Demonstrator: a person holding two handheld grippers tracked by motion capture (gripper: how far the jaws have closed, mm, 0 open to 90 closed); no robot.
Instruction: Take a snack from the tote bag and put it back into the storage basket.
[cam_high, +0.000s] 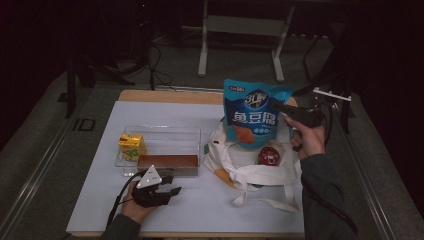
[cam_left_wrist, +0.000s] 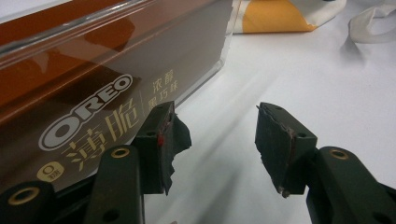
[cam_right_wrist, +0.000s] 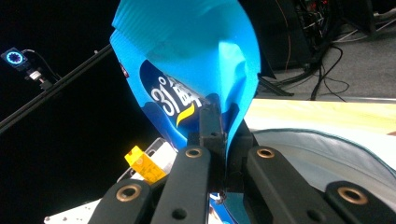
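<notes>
So on the worktop (cam_high: 100, 210) there's one blue snack bag (cam_high: 252, 112), one white tote bag (cam_high: 250, 172) with one red round thing (cam_high: 269, 156) sitting in its mouth, one clear plastic tray (cam_high: 160, 135), one yellow drink carton (cam_high: 131, 145) and one brown Oreo box (cam_high: 167, 161). Two hand-held grippers, one per hand.

The right hand-held gripper (cam_high: 281, 107) is up near the right edge of the worktop, forearm coming in from the near right corner and the hand raised, jaws aimed left. It's clamped tight on the upper right edge of the blue snack bag; in the right gripper view you can see the foil pinched flat between the two jaws (cam_right_wrist: 219, 140). The bag hangs upright over the tote's opening, long axis vertical, sealed top up, printed front facing the near edge.

The left hand-held gripper (cam_high: 167, 192) sits low by the near left part of the worktop, hand resting close to the surface, jaws pointing right and away toward the tray. Its jaws are parted with nothing between them, just bare worktop showing in the gap (cam_left_wrist: 217, 140). The Oreo box (cam_left_wrist: 93, 107) lies flat along the tray's near wall, long axis left to right, just beside the left jaw.
</notes>
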